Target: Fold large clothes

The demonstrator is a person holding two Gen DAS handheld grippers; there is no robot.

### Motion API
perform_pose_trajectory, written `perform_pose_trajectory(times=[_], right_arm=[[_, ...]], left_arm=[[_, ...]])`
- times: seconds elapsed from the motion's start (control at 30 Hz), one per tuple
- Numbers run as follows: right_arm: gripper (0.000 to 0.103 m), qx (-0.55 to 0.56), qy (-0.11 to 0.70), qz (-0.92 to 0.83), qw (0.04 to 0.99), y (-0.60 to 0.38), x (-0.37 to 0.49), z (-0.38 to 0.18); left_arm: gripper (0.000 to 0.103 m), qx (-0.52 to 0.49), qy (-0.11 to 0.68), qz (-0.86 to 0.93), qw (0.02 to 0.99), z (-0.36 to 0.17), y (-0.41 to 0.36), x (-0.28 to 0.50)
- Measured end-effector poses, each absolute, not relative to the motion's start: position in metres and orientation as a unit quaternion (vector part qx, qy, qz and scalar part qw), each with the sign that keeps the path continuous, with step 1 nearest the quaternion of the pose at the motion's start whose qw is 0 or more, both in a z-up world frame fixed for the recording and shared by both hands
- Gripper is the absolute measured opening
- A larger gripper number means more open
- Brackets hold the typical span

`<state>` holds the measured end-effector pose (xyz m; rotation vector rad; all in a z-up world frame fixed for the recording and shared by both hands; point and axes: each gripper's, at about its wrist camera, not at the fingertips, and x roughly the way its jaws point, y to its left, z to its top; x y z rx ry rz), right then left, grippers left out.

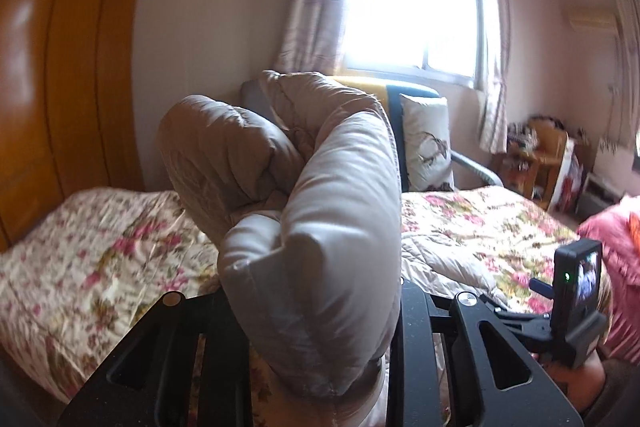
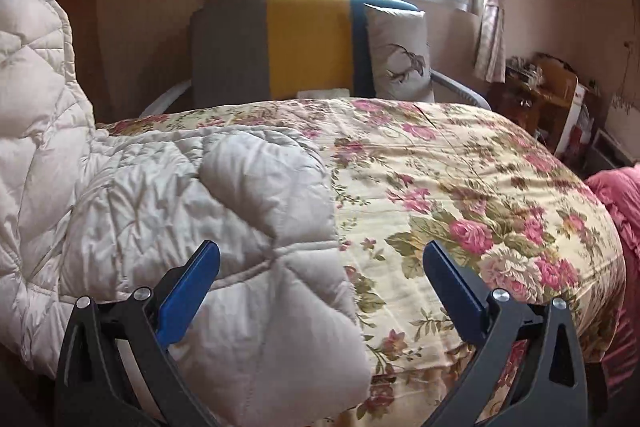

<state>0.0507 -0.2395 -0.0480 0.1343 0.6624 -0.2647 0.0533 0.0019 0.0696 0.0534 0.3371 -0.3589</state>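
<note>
A pale grey quilted down coat (image 1: 320, 211) is bunched up between the jaws of my left gripper (image 1: 316, 311), which is shut on it and holds it above the bed. The same coat (image 2: 168, 195) lies spread on the left of the floral bedspread (image 2: 460, 195) in the right wrist view, one part raised at far left. My right gripper (image 2: 320, 267) is open, blue pads (image 2: 192, 291) wide apart, low over the coat's near right edge and holding nothing. The right gripper's camera body (image 1: 576, 291) shows at the right of the left wrist view.
A chair with a grey, yellow and blue cover (image 2: 288, 47) and a white cushion (image 2: 400, 55) stands behind the bed under the window. A wooden wardrobe (image 1: 60, 87) is at the left. A pink blanket (image 2: 616, 195) lies at the right bed edge. Cluttered shelves (image 2: 540, 95) are far right.
</note>
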Motion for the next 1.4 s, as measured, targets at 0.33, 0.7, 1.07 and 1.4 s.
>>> perform_pose_trajectory(times=[0.33, 0.7, 1.07, 1.4], right_arm=[[0.101, 0.093, 0.357, -0.057, 0.928, -0.227, 0.072, -0.082], [0.101, 0.201, 0.347, -0.048, 0.915, -0.282, 0.035, -0.065], [0.101, 0.256, 0.269, -0.074, 0.926, -0.341, 0.008, 0.011], [0.06, 0.168, 0.323, 0.095, 0.926, -0.262, 0.109, 0.043]], left_arm=[[0.029, 0.148, 0.182, -0.223, 0.946, 0.039, -0.073, 0.066], [0.034, 0.25, 0.161, -0.25, 0.921, -0.014, -0.141, 0.06], [0.053, 0.326, 0.146, -0.271, 0.894, -0.076, -0.177, 0.05], [0.069, 0.287, 0.158, -0.329, 0.886, -0.068, -0.162, 0.037]])
